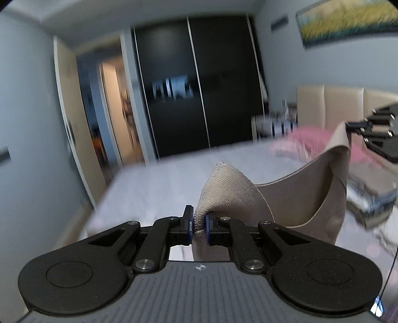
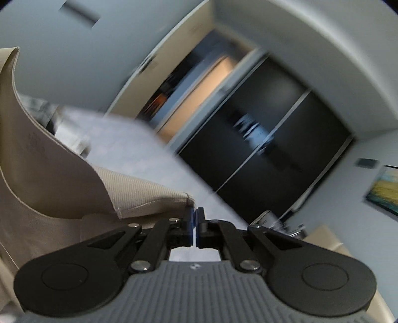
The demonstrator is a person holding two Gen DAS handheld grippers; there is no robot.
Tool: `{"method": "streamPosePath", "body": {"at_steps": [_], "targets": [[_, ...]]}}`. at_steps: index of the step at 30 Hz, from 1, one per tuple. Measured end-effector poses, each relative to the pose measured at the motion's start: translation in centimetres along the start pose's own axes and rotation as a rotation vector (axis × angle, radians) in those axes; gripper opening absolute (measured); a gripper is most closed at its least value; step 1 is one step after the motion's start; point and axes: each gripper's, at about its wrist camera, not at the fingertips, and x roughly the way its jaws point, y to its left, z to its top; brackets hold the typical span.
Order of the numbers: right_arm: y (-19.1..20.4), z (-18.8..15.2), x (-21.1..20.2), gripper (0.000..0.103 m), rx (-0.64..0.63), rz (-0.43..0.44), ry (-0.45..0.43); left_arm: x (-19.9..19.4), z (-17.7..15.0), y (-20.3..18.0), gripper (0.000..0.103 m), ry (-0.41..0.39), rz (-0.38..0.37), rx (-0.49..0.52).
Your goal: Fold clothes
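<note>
Evidently both grippers hold the beige ribbed garment [image 1: 293,198] aloft over the bed [image 1: 154,188], spreading it. Left gripper [image 1: 198,223] pinches one corner; right gripper [image 2: 194,223], at 2 o'clock, looks closed on another edge, though blur obscures contact.

A bed with a pale grey sheet [image 1: 154,183] fills the middle of the left wrist view. At 12 o'clock stands a black sliding-door wardrobe [image 1: 199,87], with an open doorway [image 1: 109,111] at 10 o'clock. A beige padded headboard [image 1: 330,104] sits at 3 o'clock, a blurred pink cloth [image 1: 298,144] before it. A yellow-and-teal framed painting [image 1: 345,20] hangs at 2 o'clock.
</note>
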Motion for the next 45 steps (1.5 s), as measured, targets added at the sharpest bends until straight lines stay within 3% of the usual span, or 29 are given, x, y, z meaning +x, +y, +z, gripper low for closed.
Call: {"method": "streamPosePath", "body": {"at_steps": [6,11,17,21,24,28,34,45], "targets": [[-4.5,3.2,-9.6,0.001,0.112,-0.172,-0.193,-6.6,5.1,-1.8,0.007,-0.179,0.019,0.041],[-6.4,3.4,-17.5,0.001,0.18,-0.252,-0.299,-11.2,4.8,-3.7,0.007,-0.269,0.011,0.097],[-5.3,1.2,-24.9,0.001,0.187,-0.333,-0.38,-14.6,3.4,-4.7,0.007,-0.326,-0.023,0.134],[-4.2,0.5,-26.9,0.001,0.17,-0.337,-0.382,-14.4,3.4,-4.9,0.007,-0.286,-0.04,0.142],[-3.5,-0.1,-26.0,0.001,0.174,-0.301,-0.351,-12.2,3.0,-4.7,0.007,-0.222,-0.039,0.148],[-2.1,-1.3,-21.4,0.001,0.184,-0.24,-0.263,-6.5,1.6,-3.9,0.007,-0.097,-0.08,0.113],[-0.1,-5.6,-11.5,0.001,0.213,-0.156,-0.061,5.6,-1.7,-3.5,0.007,0.093,-0.093,0.105],[4.9,-14.2,6.8,0.001,0.252,-0.052,0.244,24.3,-8.3,-4.7,0.007,0.327,-0.074,0.119]]}}
